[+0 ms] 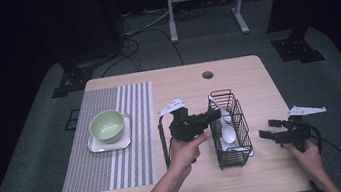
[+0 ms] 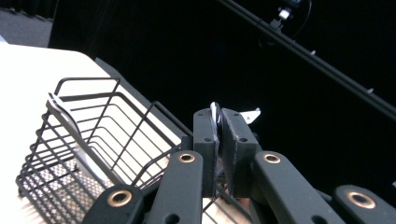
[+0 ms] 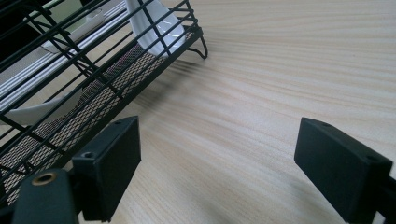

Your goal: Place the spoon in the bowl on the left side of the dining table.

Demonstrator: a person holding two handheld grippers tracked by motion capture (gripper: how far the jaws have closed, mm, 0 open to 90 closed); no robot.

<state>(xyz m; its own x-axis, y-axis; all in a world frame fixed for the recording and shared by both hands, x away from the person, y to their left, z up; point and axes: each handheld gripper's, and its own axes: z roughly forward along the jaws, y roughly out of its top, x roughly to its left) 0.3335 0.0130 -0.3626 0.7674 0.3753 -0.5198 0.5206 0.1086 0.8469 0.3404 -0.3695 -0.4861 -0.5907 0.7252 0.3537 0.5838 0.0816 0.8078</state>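
— So, where is the left gripper (image 1: 215, 114) right now?

— At the wire basket (image 1: 230, 128), reaching in over its rim at about nine o'clock of the basket. In the left gripper view its jaws are clamped together on a thin white edge, the handle of a spoon (image 2: 215, 114), which stands up between the pads.

— And the basket itself?

— It stands on the wooden table (image 1: 251, 74), right of centre, with white spoons (image 1: 228, 131) lying inside on its mesh floor. One handle leans on the far rim at roughly eleven o'clock.

— What about the right gripper (image 1: 269, 129)?

— It hovers at three o'clock of the basket, well apart from it, held low over the bare tabletop. In the right gripper view its jaws stand wide, with nothing between them but wood grain; the basket's corner lies at ten o'clock of that view.

— Anything else on the table?

— A striped mat (image 1: 114, 139) at the left, with a green bowl (image 1: 107, 125) sitting on a square white plate (image 1: 100, 146), far from both grippers.
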